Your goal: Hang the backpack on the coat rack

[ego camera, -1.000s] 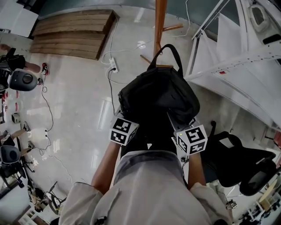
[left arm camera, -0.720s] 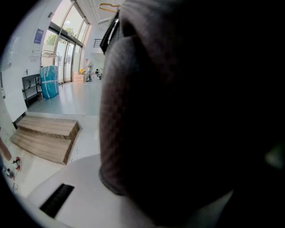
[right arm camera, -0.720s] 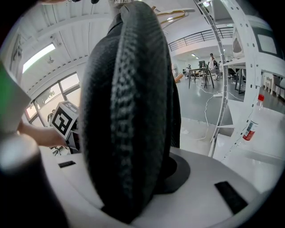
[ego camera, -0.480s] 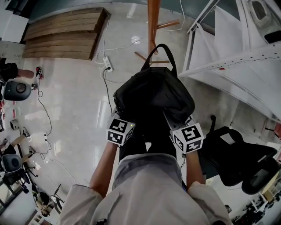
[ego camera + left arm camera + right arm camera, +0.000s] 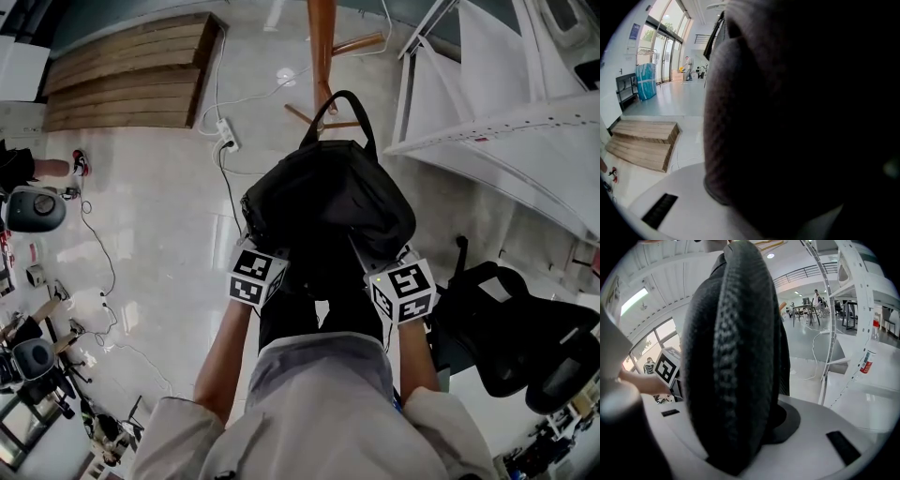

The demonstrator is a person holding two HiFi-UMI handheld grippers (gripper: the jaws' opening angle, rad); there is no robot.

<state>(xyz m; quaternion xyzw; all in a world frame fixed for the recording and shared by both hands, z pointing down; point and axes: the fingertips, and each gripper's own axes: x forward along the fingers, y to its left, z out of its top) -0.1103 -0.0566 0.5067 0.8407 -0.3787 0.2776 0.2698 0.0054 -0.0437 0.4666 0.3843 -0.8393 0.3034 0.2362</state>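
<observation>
A black backpack (image 5: 328, 206) hangs in front of me, held from below by both grippers, its top handle loop (image 5: 339, 111) pointing toward the wooden coat rack pole (image 5: 322, 37). My left gripper (image 5: 272, 258) is shut on the backpack's left side. In the left gripper view dark fabric (image 5: 797, 122) fills nearly everything above the white jaw. My right gripper (image 5: 380, 265) is shut on the right side. In the right gripper view a thick padded part of the backpack (image 5: 731, 362) stands pinched between the white jaws. The fingertips are hidden by the bag in the head view.
The rack's feet (image 5: 323, 120) spread on the glossy floor just past the bag. A white frame structure (image 5: 497, 122) stands at right, with a black office chair (image 5: 516, 337) near it. A wooden platform (image 5: 131, 70), a power strip (image 5: 225, 143) and cables lie at left.
Both grippers and the backpack have sunk a little together. The rack's pole has shifted slightly left in the head view. Both grips are unchanged.
</observation>
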